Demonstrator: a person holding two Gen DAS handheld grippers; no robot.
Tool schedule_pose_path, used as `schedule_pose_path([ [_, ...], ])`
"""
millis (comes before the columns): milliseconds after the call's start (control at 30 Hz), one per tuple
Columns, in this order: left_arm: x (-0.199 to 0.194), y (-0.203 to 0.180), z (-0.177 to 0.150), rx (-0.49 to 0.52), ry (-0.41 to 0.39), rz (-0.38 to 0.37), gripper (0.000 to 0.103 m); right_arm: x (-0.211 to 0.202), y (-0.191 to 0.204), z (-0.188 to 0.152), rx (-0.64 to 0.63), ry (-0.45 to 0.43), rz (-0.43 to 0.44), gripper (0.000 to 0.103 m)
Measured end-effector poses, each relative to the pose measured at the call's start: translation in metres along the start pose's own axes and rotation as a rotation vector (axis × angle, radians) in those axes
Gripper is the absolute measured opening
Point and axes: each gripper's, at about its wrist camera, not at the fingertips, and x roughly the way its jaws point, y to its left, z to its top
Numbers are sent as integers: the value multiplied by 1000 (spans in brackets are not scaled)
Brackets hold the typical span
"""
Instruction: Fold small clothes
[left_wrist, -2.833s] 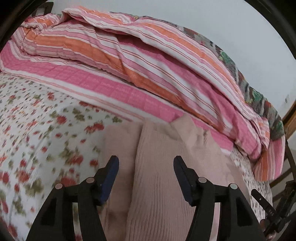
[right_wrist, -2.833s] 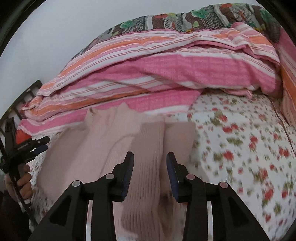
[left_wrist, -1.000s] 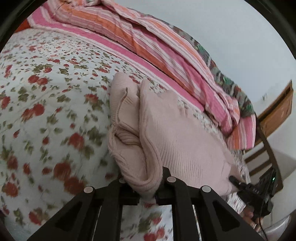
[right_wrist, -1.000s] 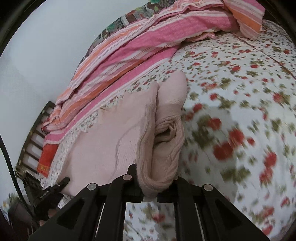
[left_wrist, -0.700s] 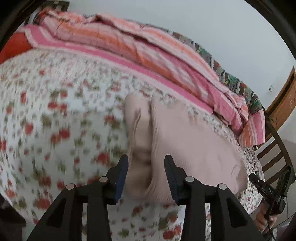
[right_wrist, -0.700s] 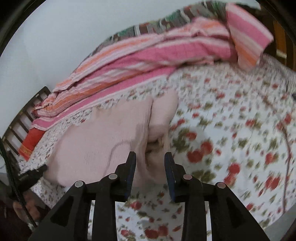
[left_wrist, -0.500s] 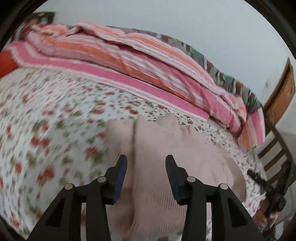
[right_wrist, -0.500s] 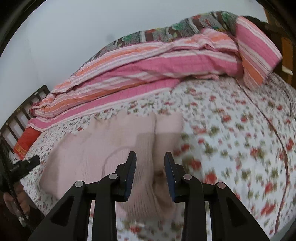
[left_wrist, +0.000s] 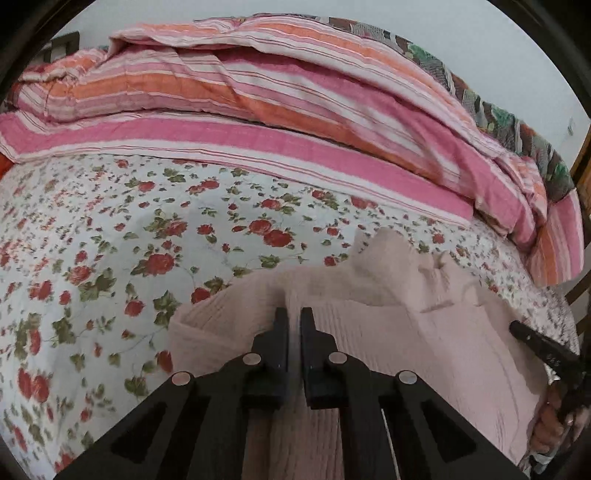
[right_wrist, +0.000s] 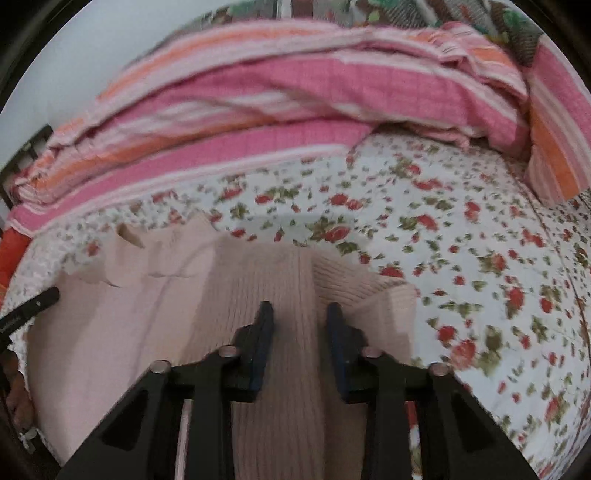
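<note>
Roughly centred low in both views, the pink knit sweater (left_wrist: 424, 332) lies on the floral sheet (left_wrist: 110, 240), partly folded, with a striped quilt (left_wrist: 258, 110) heaped across the top of the frame.

Left wrist view, left to right:
- Bare sheet fills the left half.
- Left gripper (left_wrist: 293, 314) at lower centre, over the sweater's left portion. Its jaws are closing and the fingers are all but pressed together, with only a sliver between them. A knit ridge runs up to the tips; cannot tell if any cloth is caught.
- Scalloped hem peaks at centre right.
- A hand (left_wrist: 550, 424) at the lower right edge is cut off by the frame.

Right wrist view, left to right:
- Flat body of the sweater at lower left; a dark bar pokes in at the left edge.
- Right gripper (right_wrist: 300, 308) at lower centre. Its jaws are closing but show spread here, and a ribbed strip, probably a sleeve, runs between them without the pads pressing on it.
- Sheet to the right, blurred.

Step in hand, as I judge it: taking hold of the two near edges for the next fold.
- Bite all the stacked layers, not only the top one.
- Grip both sides at matching points so the fold line runs straight.
- Lift low and carry over evenly, because loose knit sags and drags.

Hard to make out:
- The sweater's near edge is hidden under both grippers.
- Layer count at each grip is unclear.
- The neckline is not identifiable.
</note>
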Motion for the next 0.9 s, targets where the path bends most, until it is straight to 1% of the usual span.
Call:
schedule_pose_path([
  [67,-11,8,0,-15,-57,-16,7,-11,-5,-2,9,-88,33,5],
  [100,-13,13,-1,-27,-63,-27,7,-18,-11,-4,30,-134,58,5],
  [133,-12,18,-2,-41,-56,-33,7,-18,-15,-4,45,-135,72,5],
  [167,-7,19,-3,-51,-33,-30,7,-14,-17,-5,52,-111,69,5],
  [200,0,19,-5,-40,-5,-14,7,-3,-18,-5,51,-60,45,5],
  [267,4,15,-7,-18,7,3,8,11,-14,-6,34,-9,14,5],
  [300,3,14,-8,-10,8,7,11,9,-11,-5,15,-17,0,6],
  [367,-3,11,-8,-4,14,-10,12,1,-5,-3,-5,-32,-13,8],
  [400,-9,11,-8,-3,11,-18,12,-6,-3,-1,-2,-42,-21,12],
  [433,-15,10,-8,0,-2,-23,13,-12,-1,0,3,-54,-19,19],
  [467,-21,10,-7,8,-20,-25,15,-20,3,2,5,-72,-7,23],
  [500,-29,7,-8,21,-42,-23,23,-27,11,4,-2,-91,9,30],
  [533,-34,6,-7,29,-58,-16,33,-33,20,5,-19,-104,22,32],
  [600,-46,8,-8,28,-106,-11,41,-41,45,5,-62,-110,60,34],
  [667,-55,15,-10,4,-134,-29,42,-40,70,-1,-90,-94,126,36],
  [700,-57,20,-12,-7,-136,-41,45,-37,85,-5,-107,-78,157,36],
  [733,-58,22,-13,-16,-133,-55,51,-34,95,-8,-121,-66,170,36],
  [800,-57,32,-19,-31,-114,-92,55,-19,117,-20,-167,-28,174,36],
  [867,-57,40,-27,-35,-110,-97,55,-2,129,-30,-198,5,155,36],
  [900,-59,47,-33,-37,-118,-96,55,4,131,-34,-208,-10,127,36],
])
